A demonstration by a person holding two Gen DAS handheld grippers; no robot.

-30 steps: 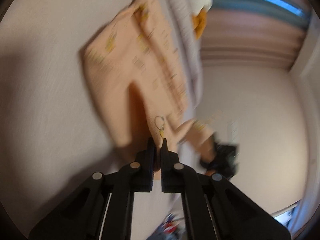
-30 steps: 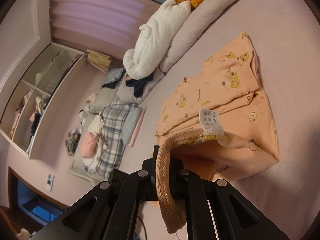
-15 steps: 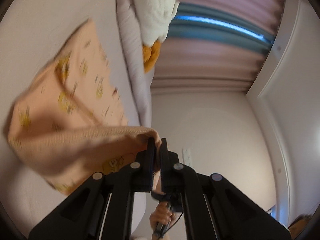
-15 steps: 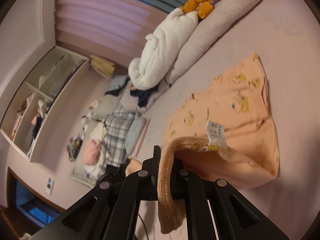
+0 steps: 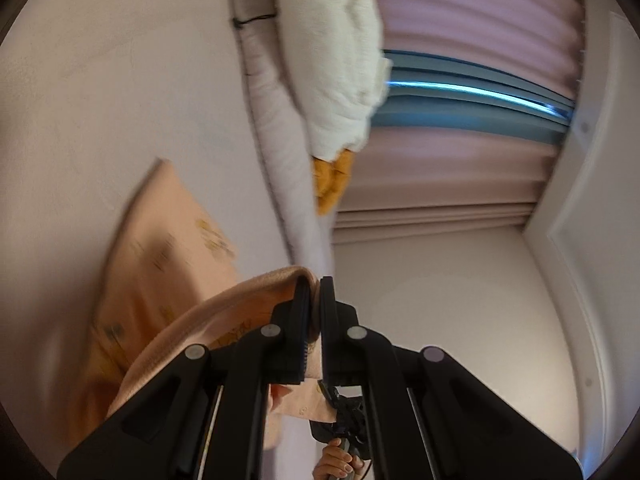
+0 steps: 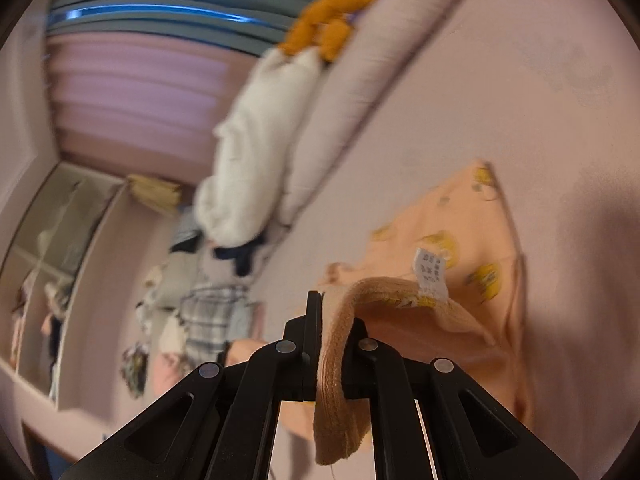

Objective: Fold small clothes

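The left gripper (image 5: 315,292) clamps the ribbed waistband of small peach trousers (image 5: 160,264), lifted off a pale bed (image 5: 100,92); the right gripper (image 6: 334,312) pinches the same waistband, care label (image 6: 430,276) showing, beside a white plush toy (image 6: 256,168).

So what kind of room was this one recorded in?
Most likely a bedroom: the peach garment lies on a pink bed sheet beside a long bolster, with curtains and open shelves behind.
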